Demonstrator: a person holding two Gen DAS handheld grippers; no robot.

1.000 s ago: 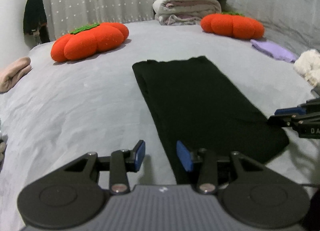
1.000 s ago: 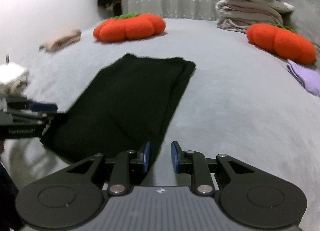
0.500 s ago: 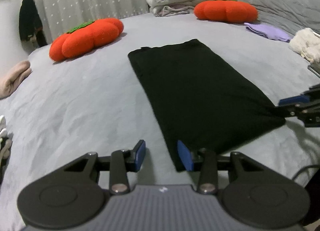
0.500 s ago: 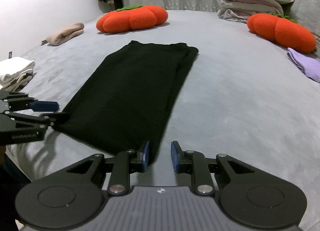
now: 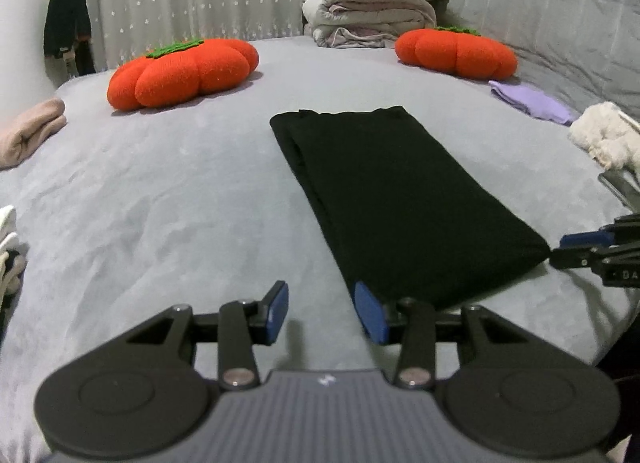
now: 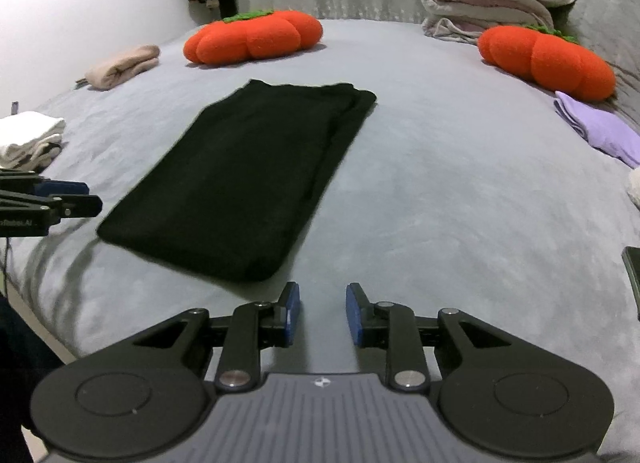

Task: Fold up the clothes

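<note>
From the left wrist view, your left claw [image 5: 322, 313] was spread with nothing between its blue pads, poised at the near left corner of the long black folded garment [image 5: 404, 203], which lay flat on the grey bed cover [image 5: 160, 199]. Whether the right-hand pad touched that corner, you could not tell from here. Your right claw [image 5: 560, 249] sat just off the garment's near right corner.

From the right wrist view, your right claw [image 6: 322, 313] was spread too, its jaws having just been opening, and held nothing; the garment's near corner [image 6: 256, 267] lay just ahead and left of its pads, apart from them.

You had a narrow strip laid out, so the step in hand looked like the crosswise fold. Next you would need each claw to pinch its near corner through all the layers, lift together, and carry the near hem toward the far end.
</note>
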